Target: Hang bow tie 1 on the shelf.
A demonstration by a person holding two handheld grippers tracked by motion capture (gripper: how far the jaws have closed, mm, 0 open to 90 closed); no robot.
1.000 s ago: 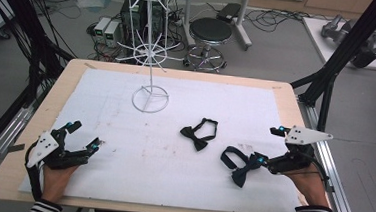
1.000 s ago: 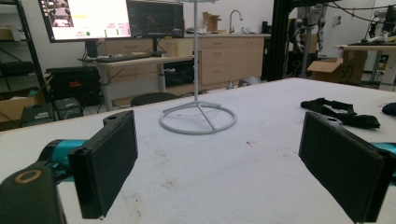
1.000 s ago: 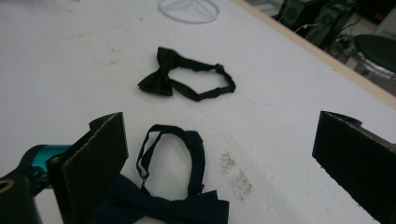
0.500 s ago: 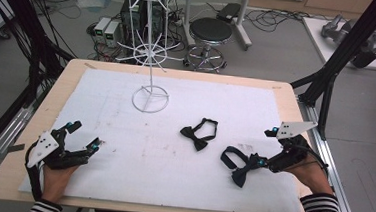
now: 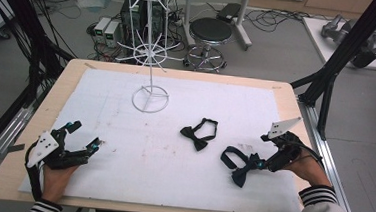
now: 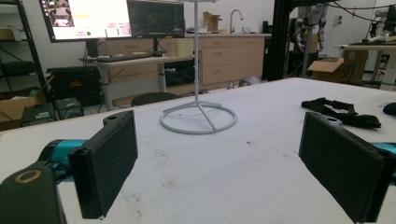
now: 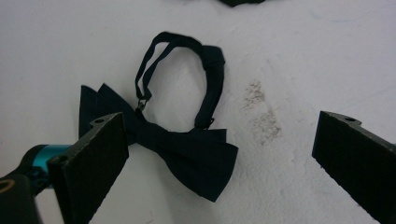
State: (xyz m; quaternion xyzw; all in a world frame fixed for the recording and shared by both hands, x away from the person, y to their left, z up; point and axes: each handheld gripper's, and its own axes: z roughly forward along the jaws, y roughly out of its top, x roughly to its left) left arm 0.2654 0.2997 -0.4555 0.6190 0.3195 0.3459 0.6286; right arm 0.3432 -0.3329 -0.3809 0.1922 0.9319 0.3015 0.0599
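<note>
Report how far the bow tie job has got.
Nothing looks finished: both bow ties lie flat on the white mat, and the wire stand shows nothing hung on it. In hand: the right gripper hovers open over the near bow tie, jaws either side of it, not yet closed. The left gripper rests open, idle. Left: grasping that tie, then the far bow tie.

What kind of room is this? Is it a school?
More likely a robotics lab or workshop than a school. Loose cables lie across the floor, computer monitors sit on a desk, and the work table stands inside a black metal frame.
</note>
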